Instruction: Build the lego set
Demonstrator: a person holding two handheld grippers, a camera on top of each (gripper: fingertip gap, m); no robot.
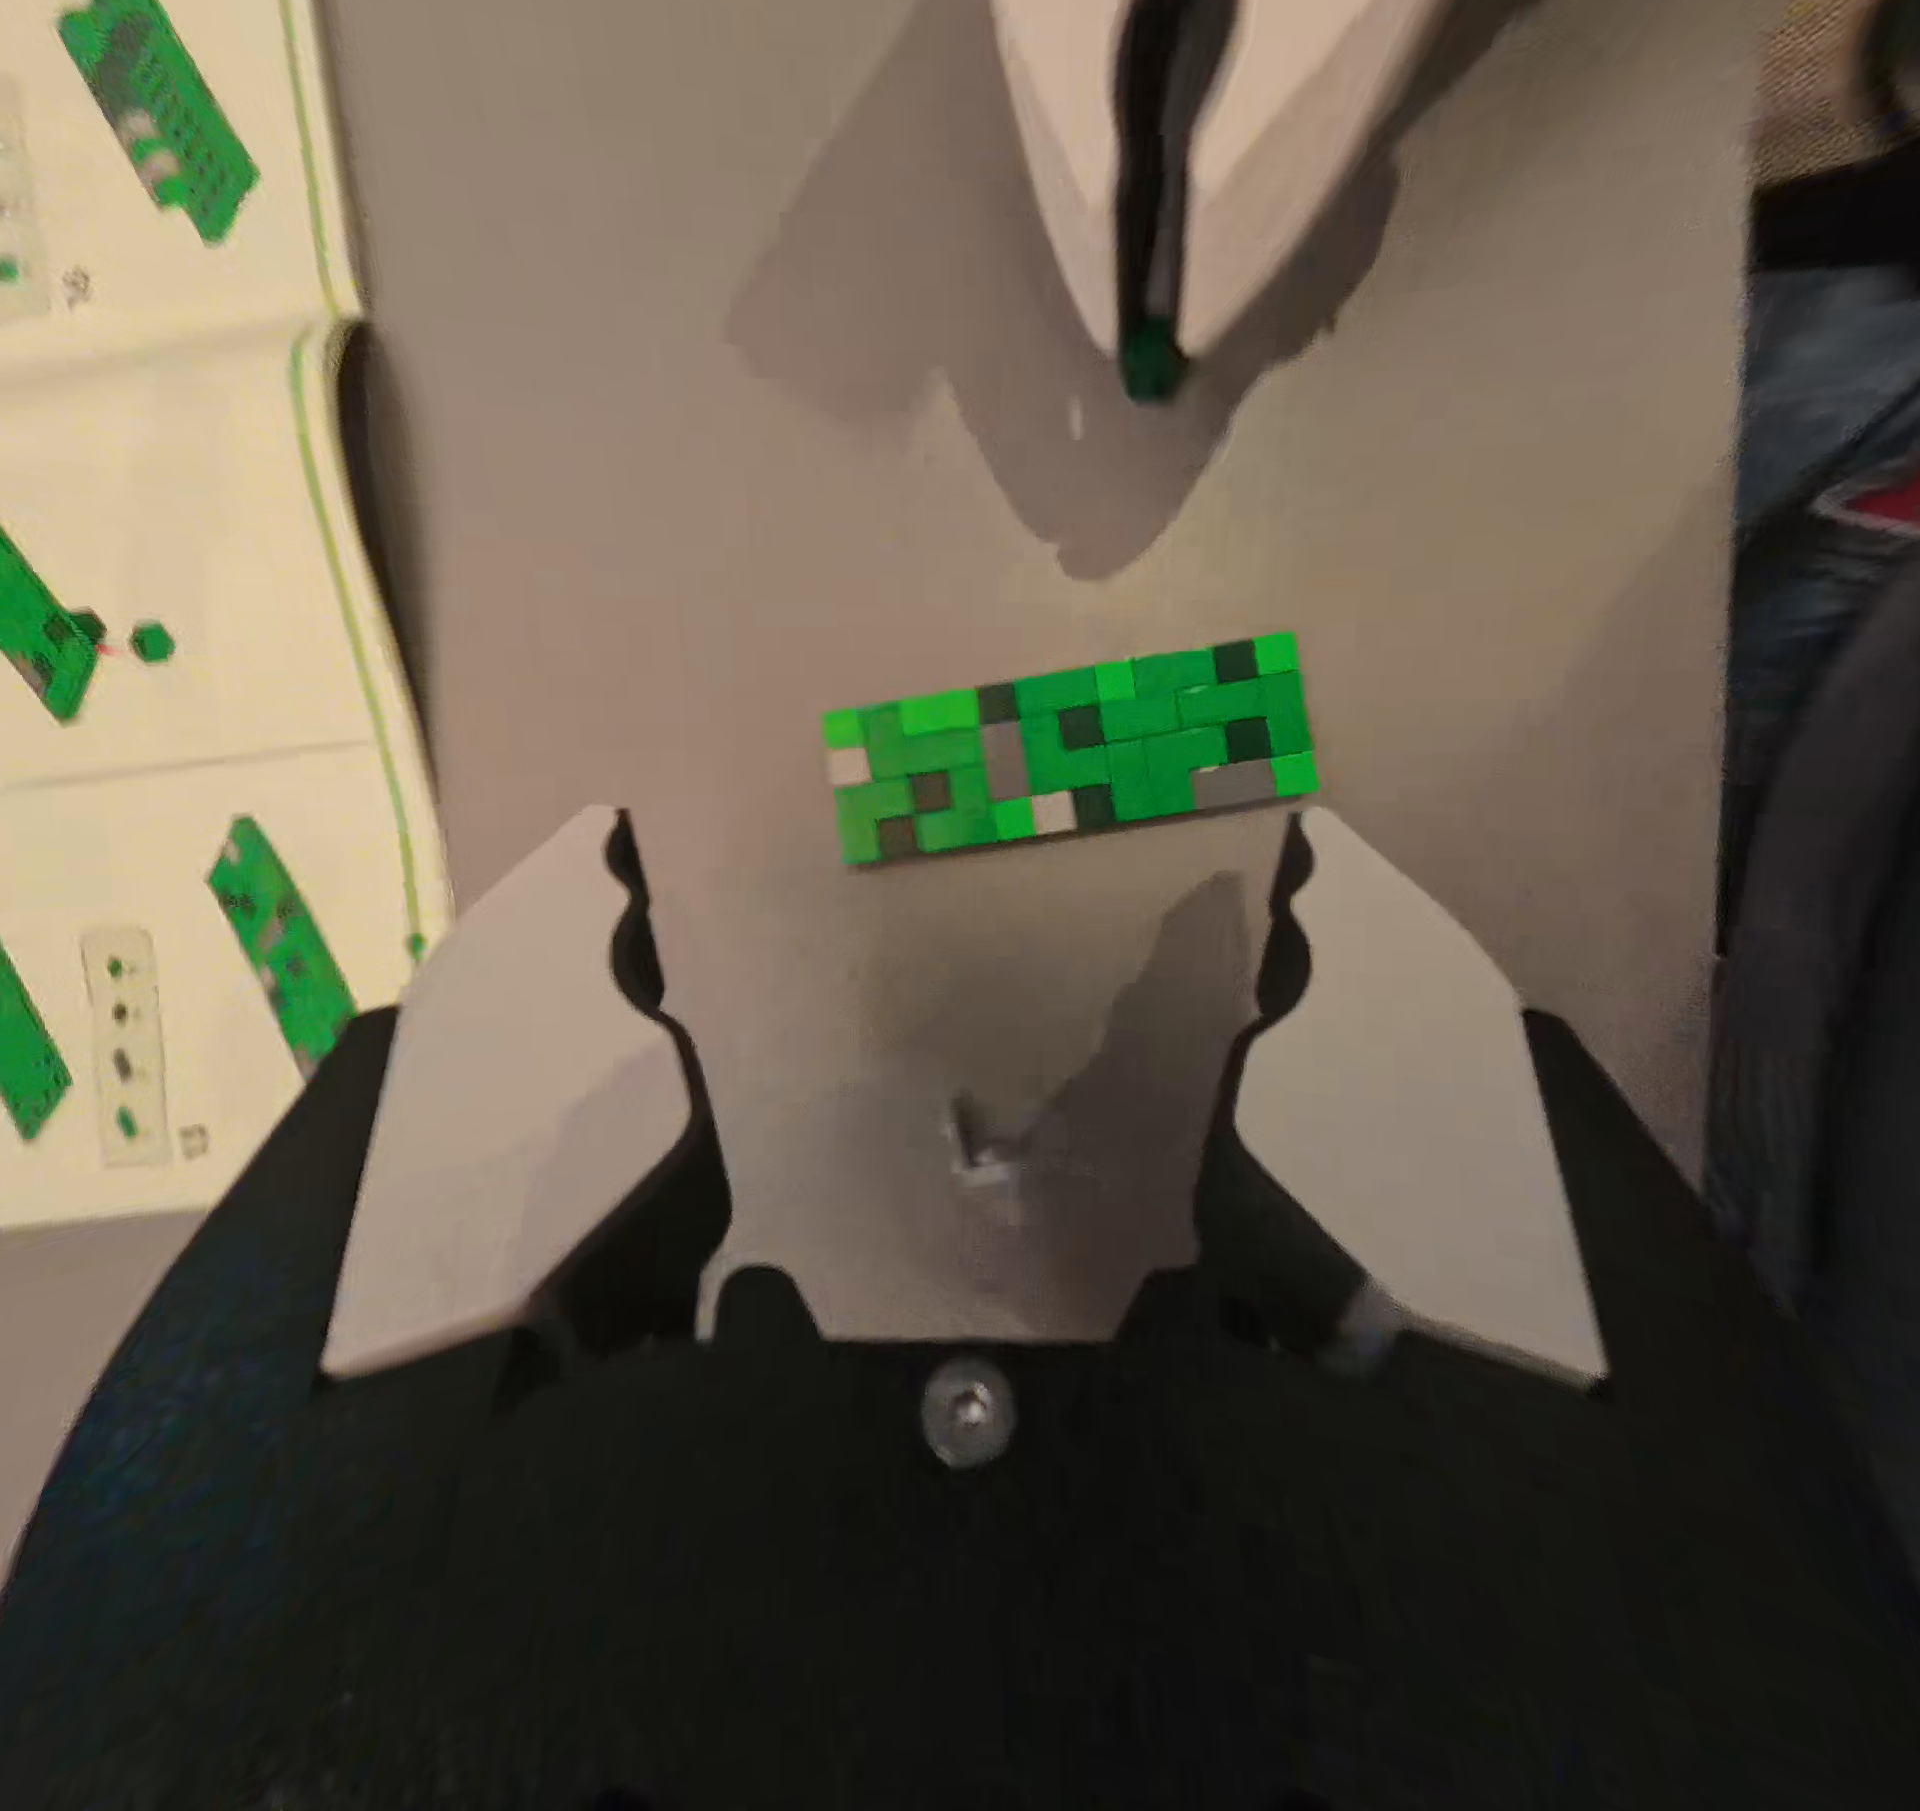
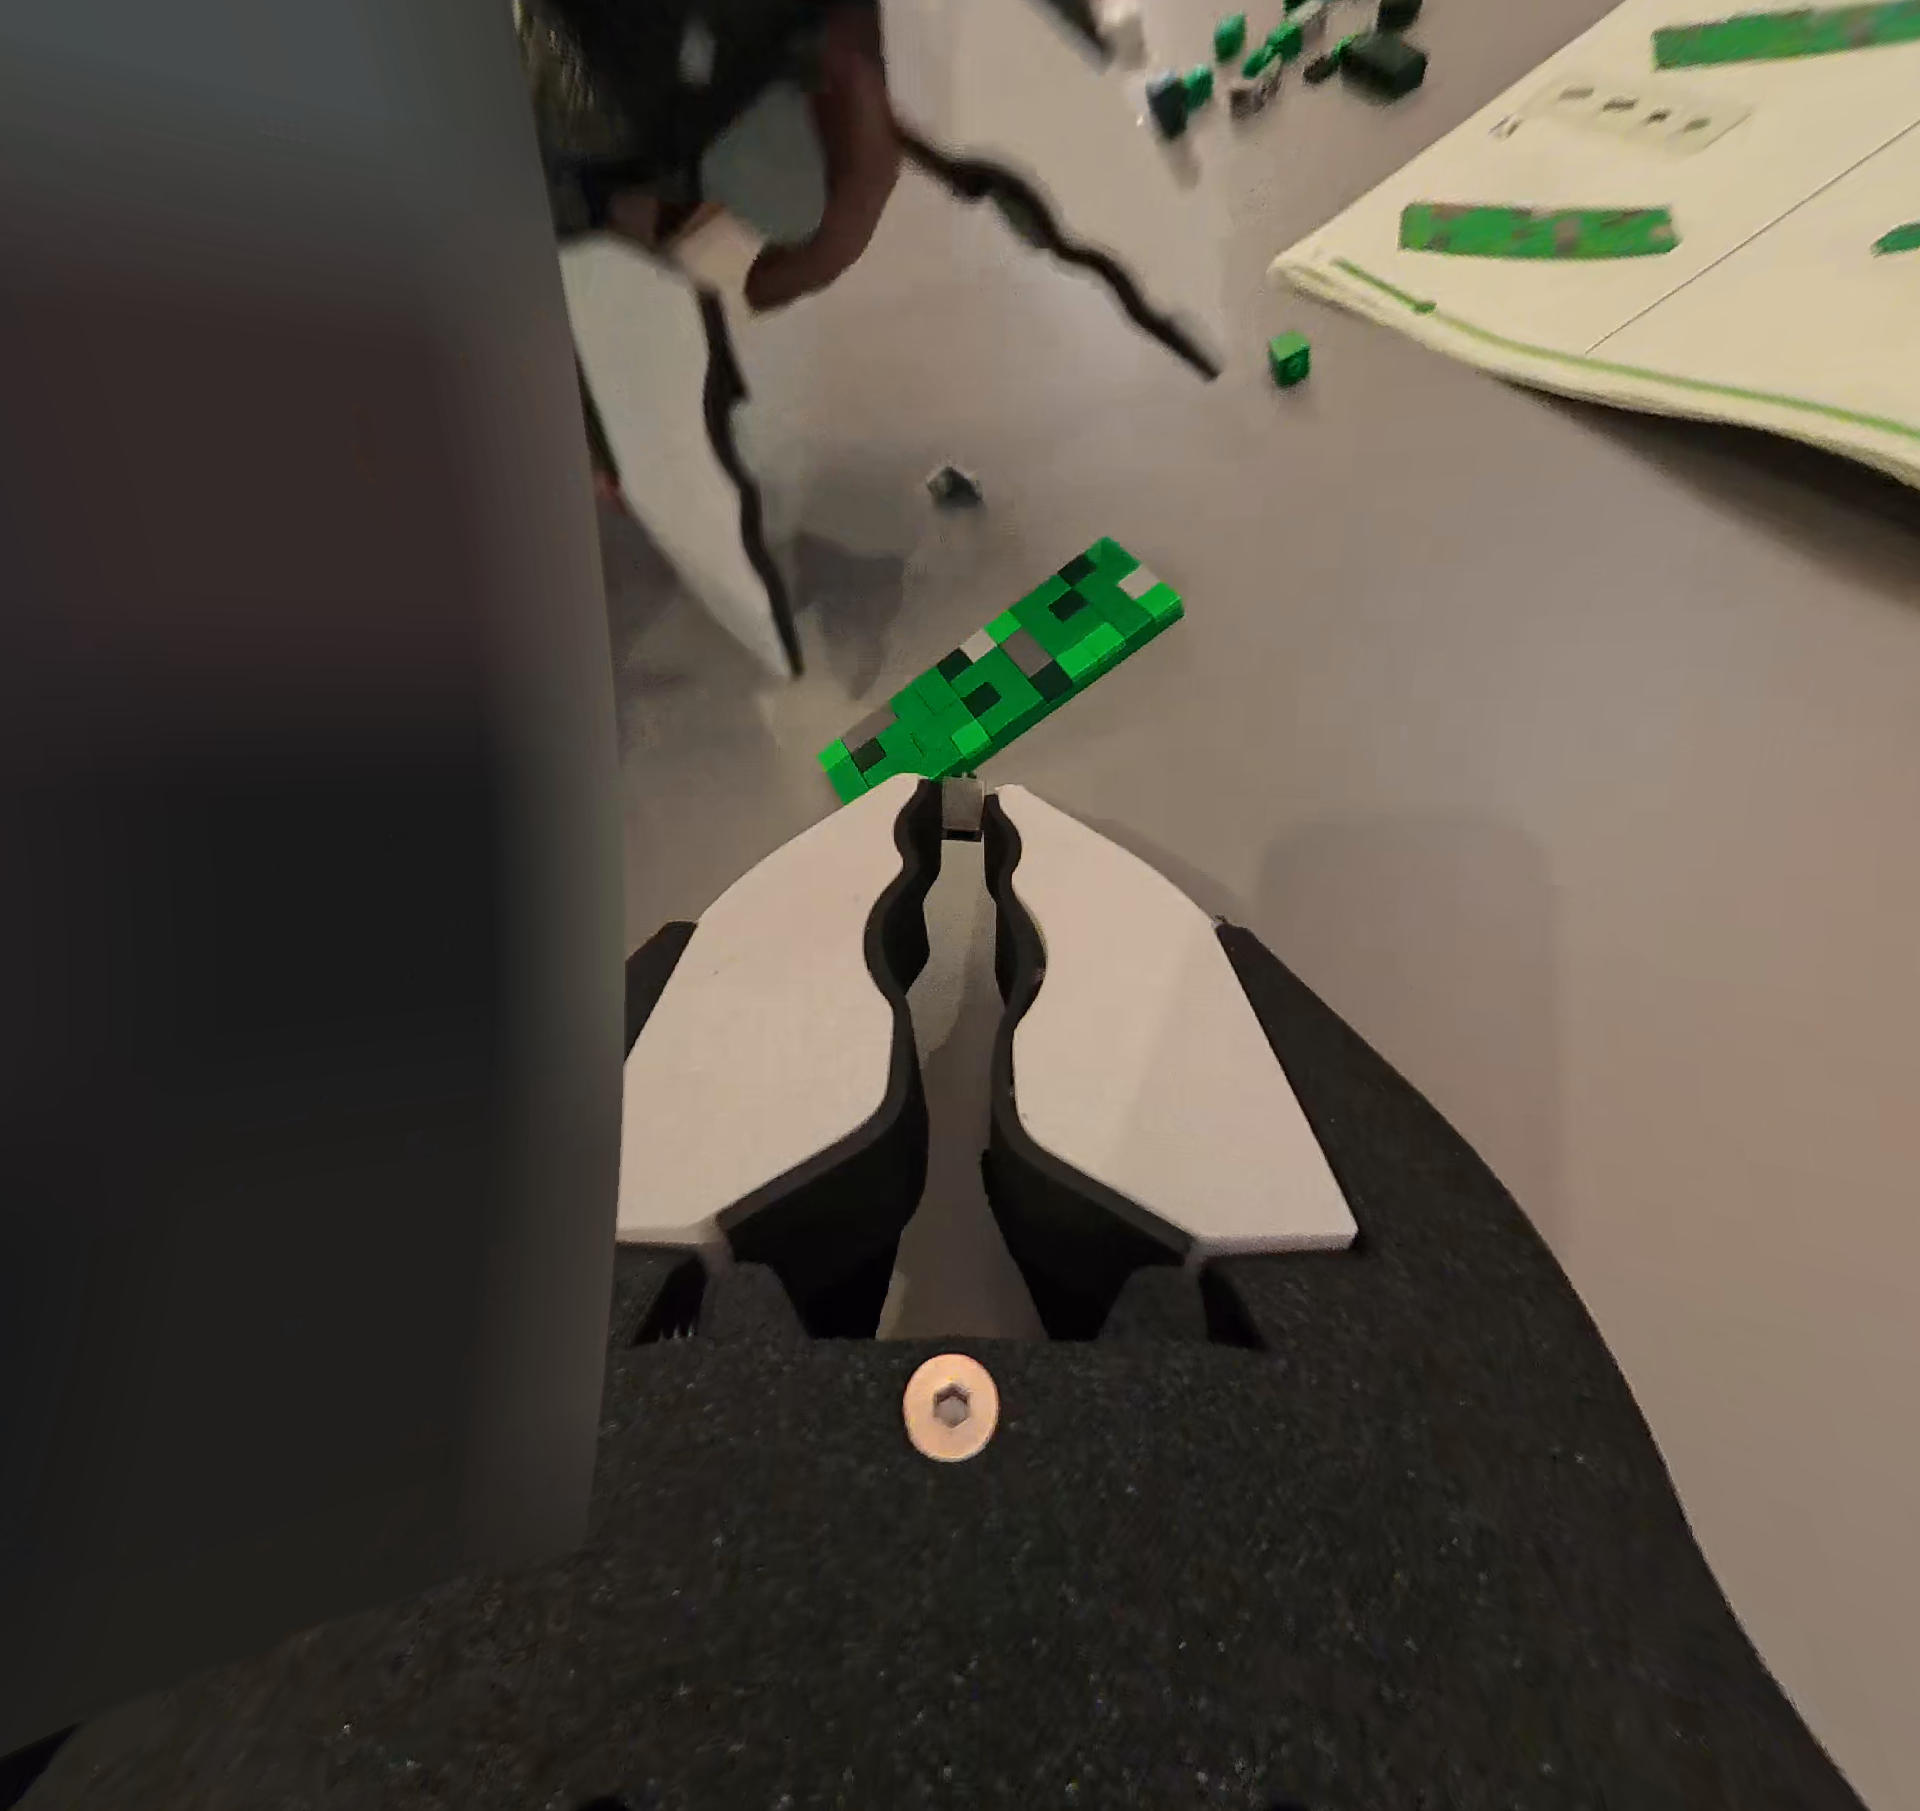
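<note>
Right now the right gripper is pinched on a small brick, dark green in the left wrist view, just above the table and near the green tiled plate lying flat there. Facing it, the left gripper has its fingers spread wide and empty, close on the plate's other side. An open instruction booklet lies beside them, with loose bricks farther off. The step looks like adding this piece; next it needs aligning, then pressing down while the left steadies the plate.
</note>
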